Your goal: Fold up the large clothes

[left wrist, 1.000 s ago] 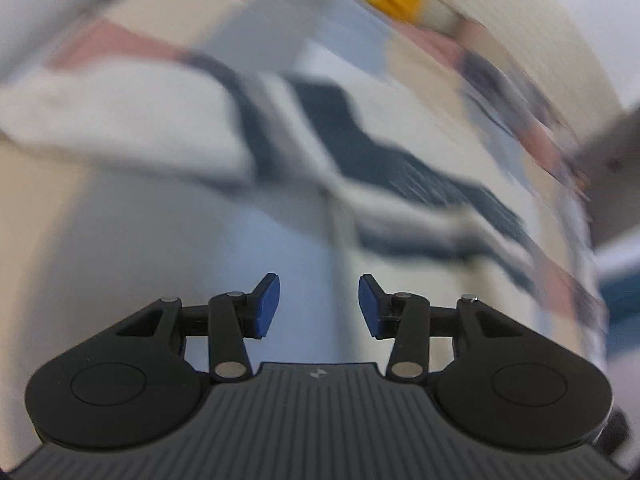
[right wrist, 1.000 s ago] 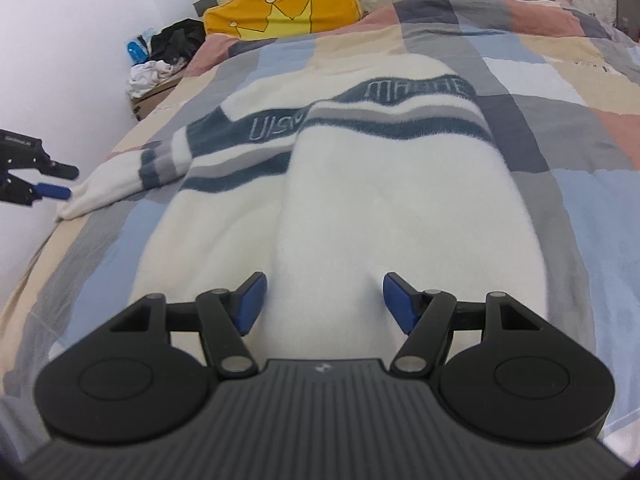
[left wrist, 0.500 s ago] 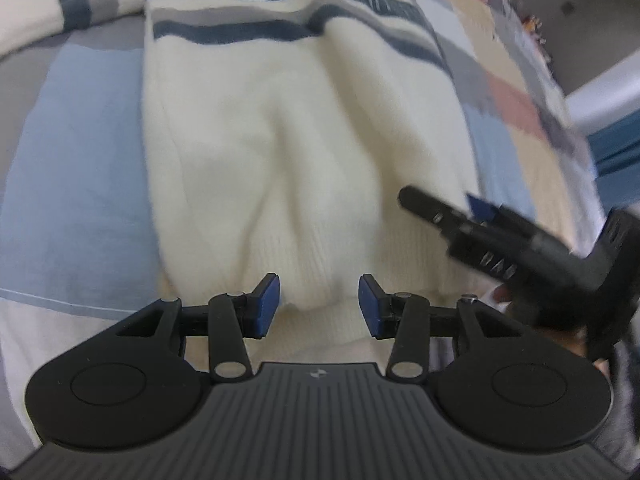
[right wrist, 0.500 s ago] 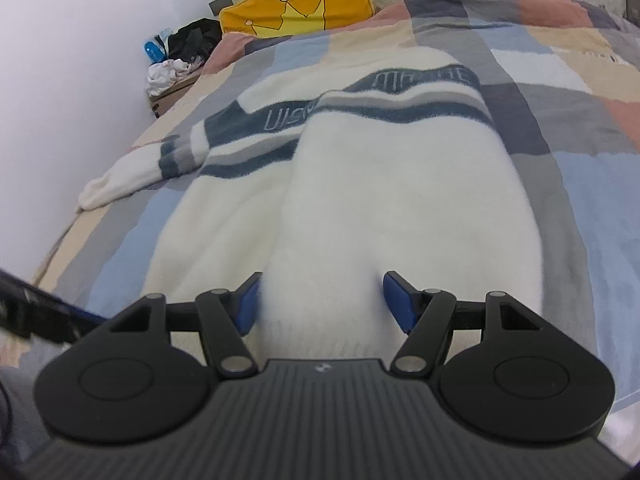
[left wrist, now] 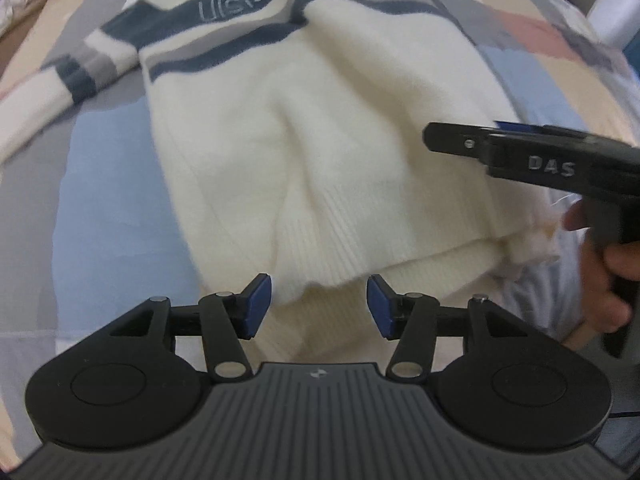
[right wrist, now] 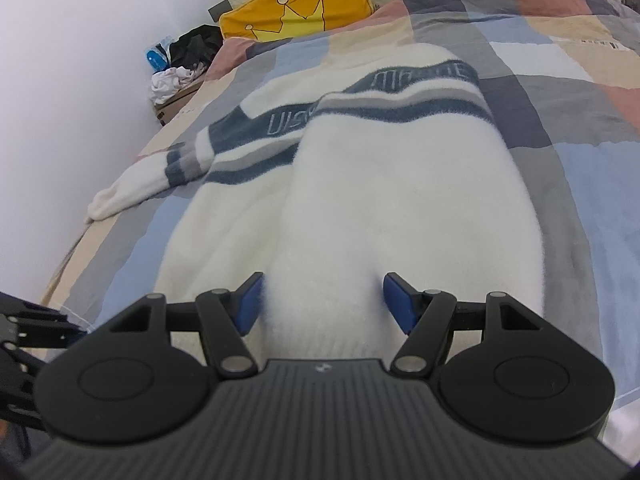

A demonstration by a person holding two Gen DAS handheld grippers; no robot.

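**One sweater, half folded, lying lengthwise on the bed**

A patchwork bedspread [right wrist: 568, 92] in grey, blue, peach and pink squares covers the bed and carries everything else. On it lies a single cream sweater [right wrist: 400, 184] with dark blue and grey bands across the chest; its long axis runs from the ribbed hem [left wrist: 360, 248] at the near edge of the bed away toward the head of the bed, so the chest bands and their lettering sit at the far end. One side of the body is folded over onto the middle. One sleeve [right wrist: 152, 180] is visible, stretched out to the left across the cover, its cuff near the bed's edge (any other sleeve is hidden).

At the head of the bed rests one yellow cushion [right wrist: 296, 12] with a crown drawn on it. Beside the bed, by the wall, sits a small heap of clutter [right wrist: 180, 68], too small to sort.

Two grippers are in use. The left gripper [left wrist: 319, 306] hangs over the hem; its jaws have just been opening, and the blue pads stand apart with the hem's edge between them but unpressed. The right gripper [right wrist: 323, 308] is spread wide, its pads either side of the folded layer near the hem; whether they press the cloth cannot be told. A hand [left wrist: 600, 280] holds its handle.
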